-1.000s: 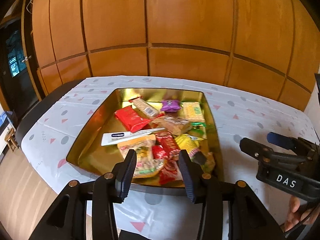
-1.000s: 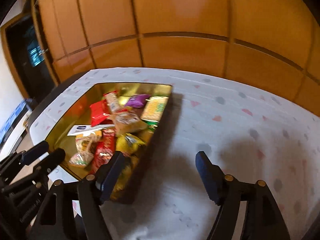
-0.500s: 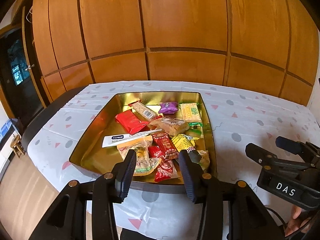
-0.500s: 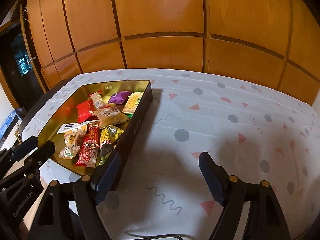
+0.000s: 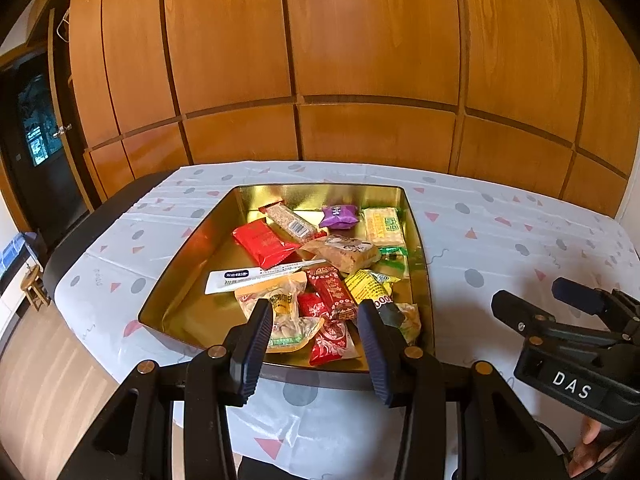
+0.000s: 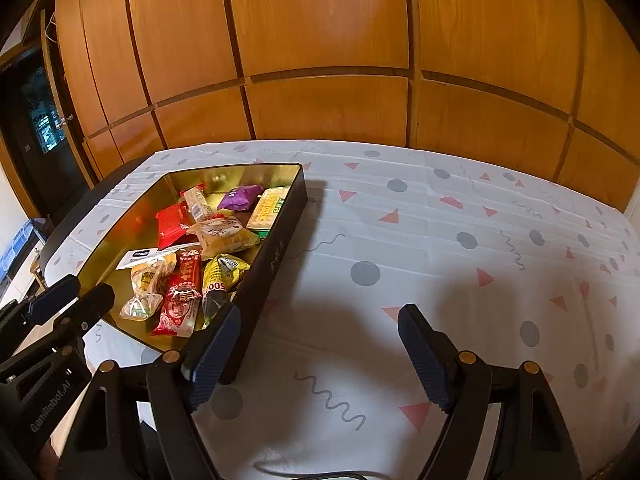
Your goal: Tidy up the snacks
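Snack packets (image 5: pixel 320 276) lie heaped in gold tin (image 5: pixel 188 276) on counter (image 6: pixel 460 240) — light, crinkly, prob. slippery, so pinch a sealed edge w/ left hand-held gripper (image 5: pixel 316 344), half-open & empty — right hand-held gripper (image 6: pixel 320 352) wide, empty.

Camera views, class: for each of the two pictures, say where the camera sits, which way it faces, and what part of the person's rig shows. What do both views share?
Left wrist: sits on the left gripper, looking down over the gold tray of snacks; the right gripper and a fingertip show at right.
Right wrist: sits on the right gripper, facing the patterned tablecloth beside the tray; the left gripper shows at left.
Shared: tray, snacks, tablecloth, wooden wall.
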Available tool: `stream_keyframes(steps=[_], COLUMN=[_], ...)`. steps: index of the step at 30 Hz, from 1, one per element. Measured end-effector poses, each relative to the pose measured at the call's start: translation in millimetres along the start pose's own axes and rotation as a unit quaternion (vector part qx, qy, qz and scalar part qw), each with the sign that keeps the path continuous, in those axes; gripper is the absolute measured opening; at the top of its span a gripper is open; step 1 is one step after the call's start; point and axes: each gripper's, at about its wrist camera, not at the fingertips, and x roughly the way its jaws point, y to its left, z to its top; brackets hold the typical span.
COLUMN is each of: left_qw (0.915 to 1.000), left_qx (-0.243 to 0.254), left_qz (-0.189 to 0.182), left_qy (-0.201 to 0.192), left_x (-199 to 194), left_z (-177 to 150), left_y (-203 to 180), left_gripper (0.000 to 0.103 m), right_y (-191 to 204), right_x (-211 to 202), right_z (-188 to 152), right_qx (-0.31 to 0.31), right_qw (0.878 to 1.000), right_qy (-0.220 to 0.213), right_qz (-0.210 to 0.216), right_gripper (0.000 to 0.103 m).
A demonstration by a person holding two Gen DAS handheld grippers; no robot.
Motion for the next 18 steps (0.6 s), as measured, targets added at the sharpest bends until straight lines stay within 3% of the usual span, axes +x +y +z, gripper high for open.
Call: stream_keyframes(steps=[18], left_qw=[1.0], left_qx=[-0.002], left_qz=[0.0], left_qy=[0.0], left_x=[-1.7], left_z=[-0.2], left_y=[2.0], left_gripper=[0.045], right_y=[4.1], right_x=[-0.3], right_z=[-0.9], right_qx=[-0.006], right_qw=[1.0], right_qy=[-0.002], right_qz=[-0.001], right_gripper=[0.084])
